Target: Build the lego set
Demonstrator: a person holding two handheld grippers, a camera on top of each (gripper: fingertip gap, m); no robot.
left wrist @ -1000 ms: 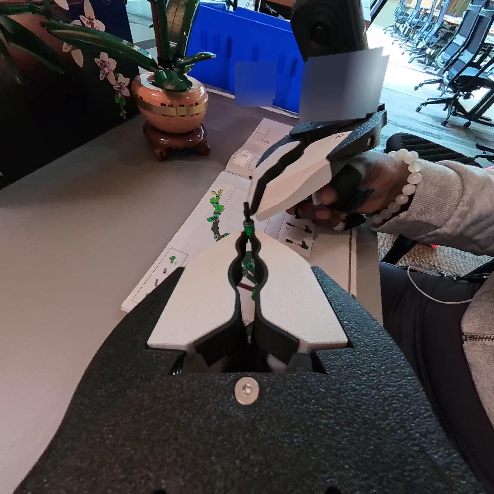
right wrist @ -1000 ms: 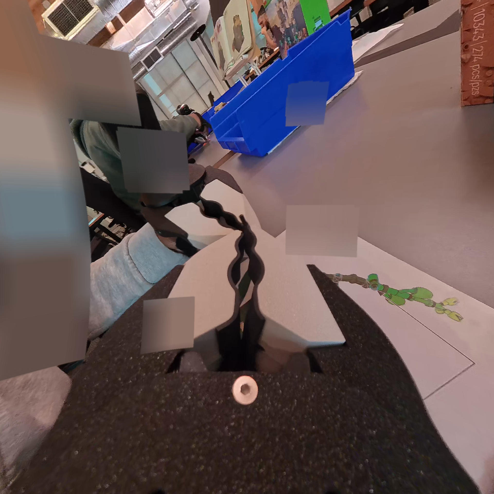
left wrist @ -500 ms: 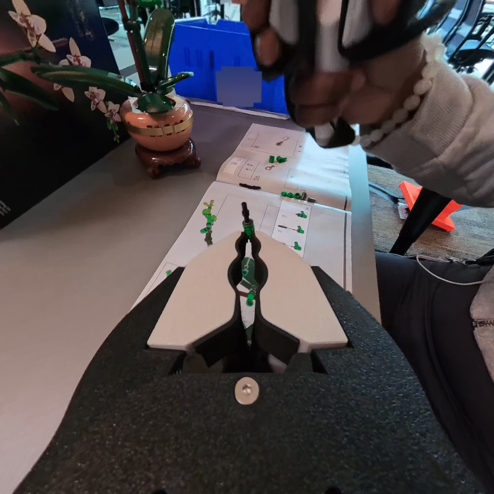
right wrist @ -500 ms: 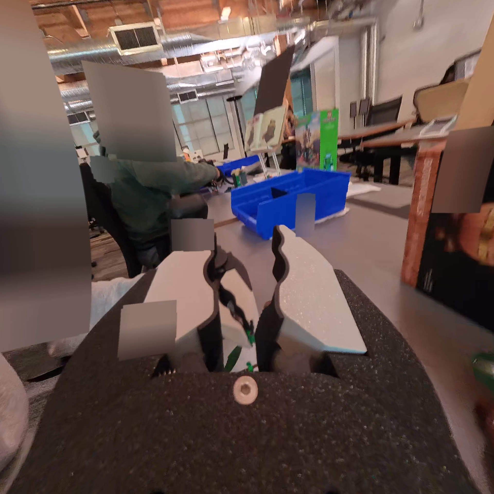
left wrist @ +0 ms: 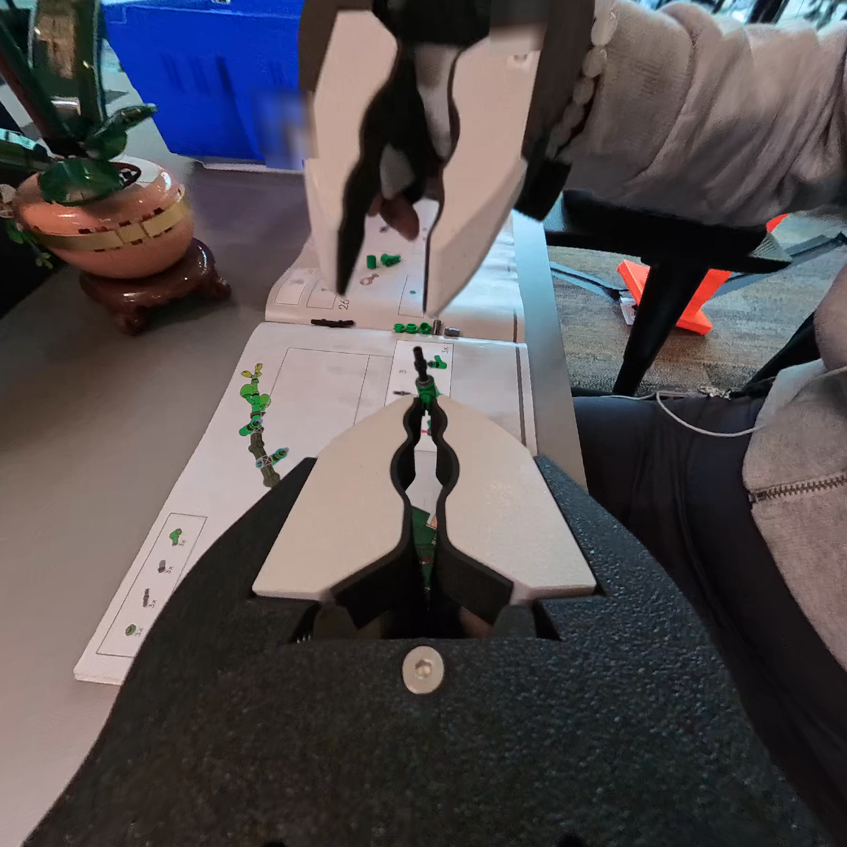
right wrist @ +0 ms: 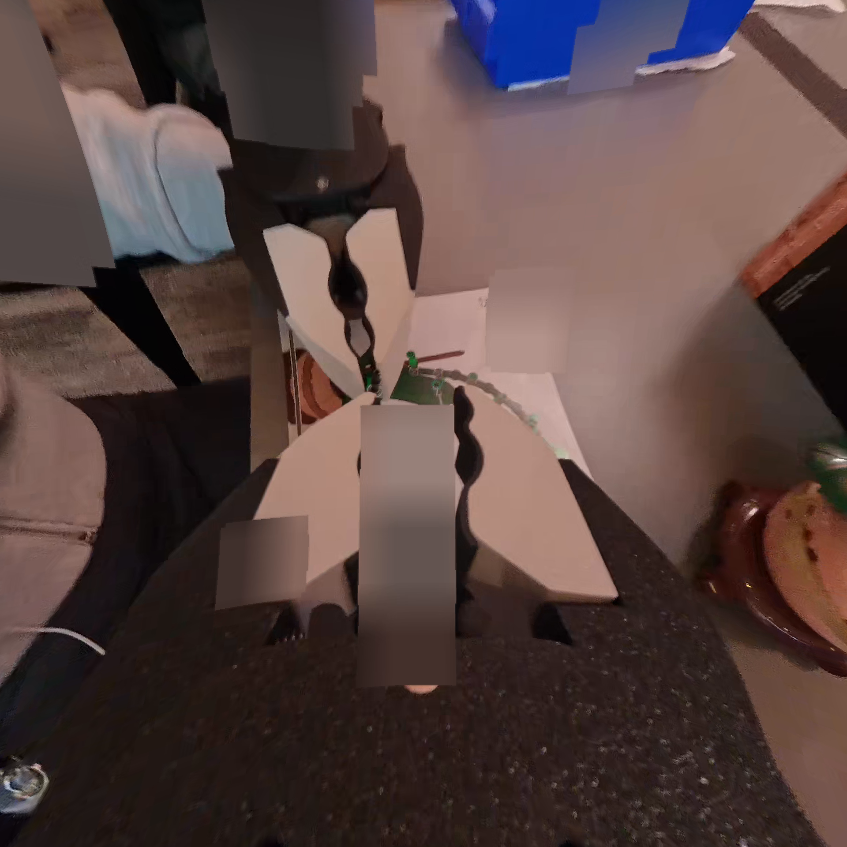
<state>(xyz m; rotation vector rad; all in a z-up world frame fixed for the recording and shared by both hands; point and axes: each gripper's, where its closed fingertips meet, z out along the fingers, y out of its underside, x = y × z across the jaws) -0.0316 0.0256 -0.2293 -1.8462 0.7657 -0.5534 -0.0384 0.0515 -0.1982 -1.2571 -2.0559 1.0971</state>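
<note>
- Left gripper [left wrist: 424,403]: jaws closed on a small green and black stem piece [left wrist: 422,382]. The fingertips pinch its green section, and the black peg end stands out past the tips (both wrist views agree on this hold).
- The held piece hangs above the open instruction booklet [left wrist: 321,389], which lies at the table's near edge, in front of the person.
- Right gripper [left wrist: 385,302]: jaws apart with clear space between the fingers and nothing between them. It points down over the booklet's far page, fingertips just above the paper.
- Loose parts sit along the booklet's centre fold: a row of small green pieces [left wrist: 411,327], two small dark pieces [left wrist: 444,329] beside them, and a black rod [left wrist: 332,323] further left. The right gripper's nearer fingertip stands just above the dark pieces; whether it touches them cannot be told.
- Two more green pieces [left wrist: 384,260] lie on the far page, between the right gripper's fingers as seen from the left wrist.
- A pink pot with green leaves [left wrist: 105,220] stands on a brown base near the table's far left corner, well apart from both grippers.
- A blue bin [left wrist: 206,78] sits at the table's far edge behind the pot.
- A dark box [right wrist: 806,311] stands beside the pot.
</note>
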